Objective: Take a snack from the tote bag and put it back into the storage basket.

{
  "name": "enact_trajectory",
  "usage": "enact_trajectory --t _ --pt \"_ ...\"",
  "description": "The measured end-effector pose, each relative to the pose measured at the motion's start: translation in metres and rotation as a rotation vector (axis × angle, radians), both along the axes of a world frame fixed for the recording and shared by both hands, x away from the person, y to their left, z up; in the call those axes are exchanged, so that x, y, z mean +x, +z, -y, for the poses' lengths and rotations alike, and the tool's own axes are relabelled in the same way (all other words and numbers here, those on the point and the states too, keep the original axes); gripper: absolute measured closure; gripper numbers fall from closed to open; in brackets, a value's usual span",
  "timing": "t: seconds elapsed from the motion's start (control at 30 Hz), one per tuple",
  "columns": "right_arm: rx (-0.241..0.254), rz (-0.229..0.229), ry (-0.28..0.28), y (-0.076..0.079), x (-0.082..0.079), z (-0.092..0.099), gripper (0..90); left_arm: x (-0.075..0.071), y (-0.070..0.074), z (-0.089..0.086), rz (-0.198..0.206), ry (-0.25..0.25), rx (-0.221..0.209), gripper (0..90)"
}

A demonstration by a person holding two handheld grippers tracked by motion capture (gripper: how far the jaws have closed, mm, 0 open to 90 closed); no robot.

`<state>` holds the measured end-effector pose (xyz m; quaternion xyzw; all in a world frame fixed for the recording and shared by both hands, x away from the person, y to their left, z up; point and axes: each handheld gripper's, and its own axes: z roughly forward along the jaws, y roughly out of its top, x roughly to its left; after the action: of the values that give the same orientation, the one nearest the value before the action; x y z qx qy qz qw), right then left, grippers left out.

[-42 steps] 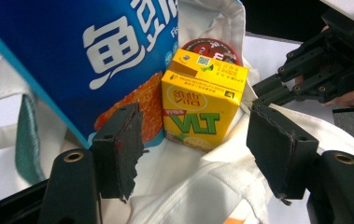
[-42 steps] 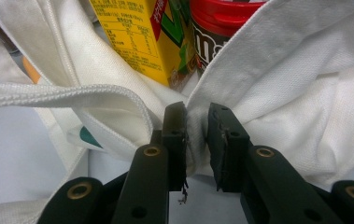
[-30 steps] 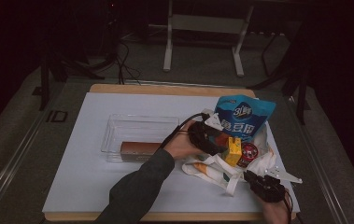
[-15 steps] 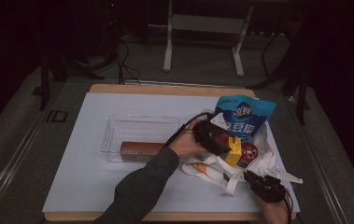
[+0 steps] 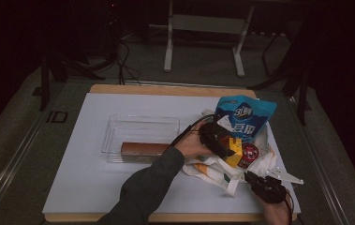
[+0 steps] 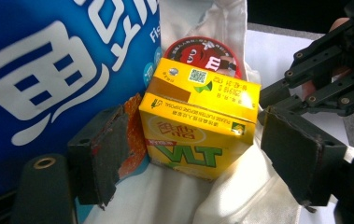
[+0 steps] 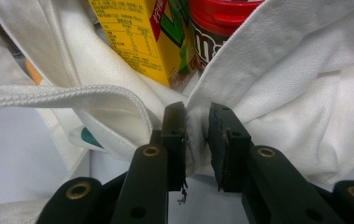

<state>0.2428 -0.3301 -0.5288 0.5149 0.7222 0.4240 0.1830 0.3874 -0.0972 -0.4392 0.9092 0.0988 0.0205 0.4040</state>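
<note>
A white cloth bag point(image 5: 212, 171) lies at the table's right, its mouth held up. A blue snack packet point(image 5: 245, 117), a yellow drink carton point(image 5: 234, 151) and a red-lidded tub point(image 5: 249, 153) sit in it. My left gripper point(image 5: 222, 140) reaches into the bag. Its jaws have just been opening and stand either side of the yellow carton point(image 6: 198, 126), the right pad point(image 6: 291, 154) clear of it. Behind the carton is the red lid point(image 6: 202, 49). My right gripper point(image 5: 259, 182) is shut on a fold of the white bag point(image 7: 296, 84) at its near rim, below the carton point(image 7: 132, 32).
A clear plastic tray point(image 5: 119, 123) stands mid-table, left of the bag, with a long brown box point(image 5: 142, 149) at its near side. The white mat point(image 5: 86, 187) covers the wooden table. The other gripper point(image 6: 333, 79) shows beyond the carton.
My left gripper has shifted slightly right and down into the bag. The right gripper and the bag's rim have kept still.
</note>
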Motion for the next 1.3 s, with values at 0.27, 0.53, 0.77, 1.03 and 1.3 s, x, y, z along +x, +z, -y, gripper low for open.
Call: enact_trajectory --t 0.27,0.53,0.77,1.03,1.3 --pt "-0.001 0.001 0.000 0.000 0.000 0.000 76.3 0.002 -0.005 0.004 -0.011 -0.014 0.030 20.7" --pt "0.001 0.000 0.000 0.000 0.000 0.000 76.3 0.004 -0.015 0.012 -0.016 -0.030 0.056 19.9" --pt "-0.001 -0.001 -0.001 0.000 0.000 0.000 76.3 0.001 -0.015 0.019 -0.001 -0.034 0.052 19.0" --pt "-0.001 -0.001 0.000 0.000 0.000 0.000 76.3 -0.003 -0.019 0.026 0.039 -0.039 0.072 18.6" --pt "-0.001 0.000 0.000 0.000 0.000 0.000 76.3 -0.007 -0.019 0.027 0.080 -0.037 0.097 24.0"
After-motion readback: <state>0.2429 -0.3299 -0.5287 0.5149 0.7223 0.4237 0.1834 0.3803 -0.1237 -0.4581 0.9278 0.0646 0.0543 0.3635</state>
